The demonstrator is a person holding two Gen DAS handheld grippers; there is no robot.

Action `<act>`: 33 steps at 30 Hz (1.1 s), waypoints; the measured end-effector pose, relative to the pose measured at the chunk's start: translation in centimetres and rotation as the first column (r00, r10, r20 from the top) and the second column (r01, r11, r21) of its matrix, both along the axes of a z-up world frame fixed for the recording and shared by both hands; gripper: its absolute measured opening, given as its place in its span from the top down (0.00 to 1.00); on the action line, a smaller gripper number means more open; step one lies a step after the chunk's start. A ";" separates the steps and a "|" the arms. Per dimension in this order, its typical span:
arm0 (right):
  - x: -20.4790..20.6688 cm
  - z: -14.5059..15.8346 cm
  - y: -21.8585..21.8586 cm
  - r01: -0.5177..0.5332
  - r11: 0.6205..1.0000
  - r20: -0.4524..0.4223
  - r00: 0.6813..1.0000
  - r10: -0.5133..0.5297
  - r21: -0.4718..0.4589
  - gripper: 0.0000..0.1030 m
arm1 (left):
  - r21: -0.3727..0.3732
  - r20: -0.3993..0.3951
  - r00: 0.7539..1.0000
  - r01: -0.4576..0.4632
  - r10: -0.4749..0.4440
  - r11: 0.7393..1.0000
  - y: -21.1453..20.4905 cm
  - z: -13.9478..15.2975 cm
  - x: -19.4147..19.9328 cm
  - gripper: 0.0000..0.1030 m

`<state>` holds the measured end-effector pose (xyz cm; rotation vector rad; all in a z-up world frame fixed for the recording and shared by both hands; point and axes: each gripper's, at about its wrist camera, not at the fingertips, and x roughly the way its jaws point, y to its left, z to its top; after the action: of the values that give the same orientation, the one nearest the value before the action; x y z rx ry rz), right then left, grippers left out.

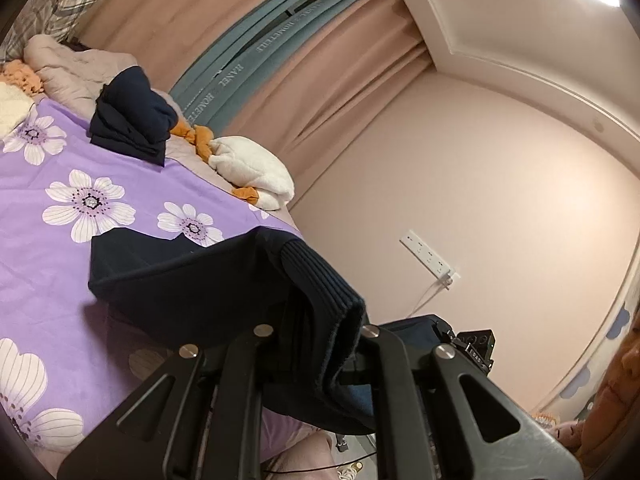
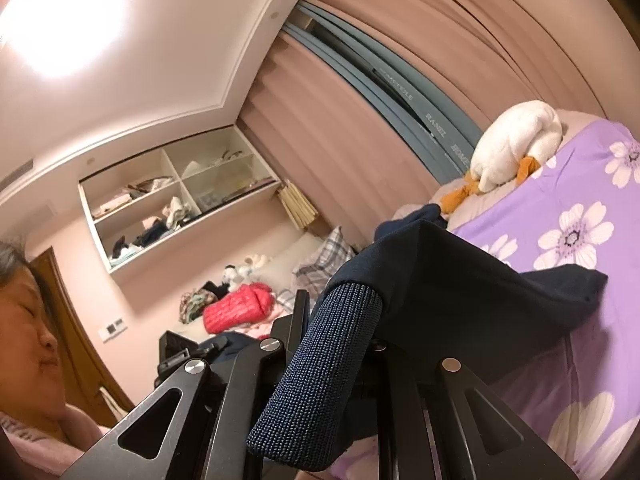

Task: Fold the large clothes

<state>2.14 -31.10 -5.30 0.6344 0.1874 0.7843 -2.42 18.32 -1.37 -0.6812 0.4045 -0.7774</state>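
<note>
From my left tool [image 1: 316,344] I see its two black arms closed tight on a dark navy garment [image 1: 192,276], pinching it at a ribbed cuff [image 1: 320,280] that folds over the front of the tool. The cloth goes from the grip out to the left and hangs a little above the bed [image 1: 60,248], which has a purple cover with white flowers; a shadow lies on the cover under it. My right tool [image 2: 340,364] is also closed on the same navy garment [image 2: 460,284], and here another ribbed cuff [image 2: 320,372] drapes down over the tool toward the camera, so the fingertips themselves are hidden. From this grip the cloth stretches to the right over the purple cover. So the garment is held up between both tools, over the near part of the bed. Farther on the bed there is a second pile of navy clothes [image 1: 132,120], and next to it a white plush duck [image 1: 256,176] with orange feet. Behind the bed hang pink curtains [image 1: 320,80].
</note>
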 end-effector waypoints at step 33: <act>21.0 -5.7 -4.5 0.200 0.979 -0.468 0.870 -0.156 0.046 0.86 | 0.147 -0.414 0.886 -0.162 0.209 0.976 -1.4 -7.7 27.9 0.89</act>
<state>23.12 -35.63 -10.99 0.9107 0.5252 0.4521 25.48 16.89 -9.10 -0.7764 0.7646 -0.4140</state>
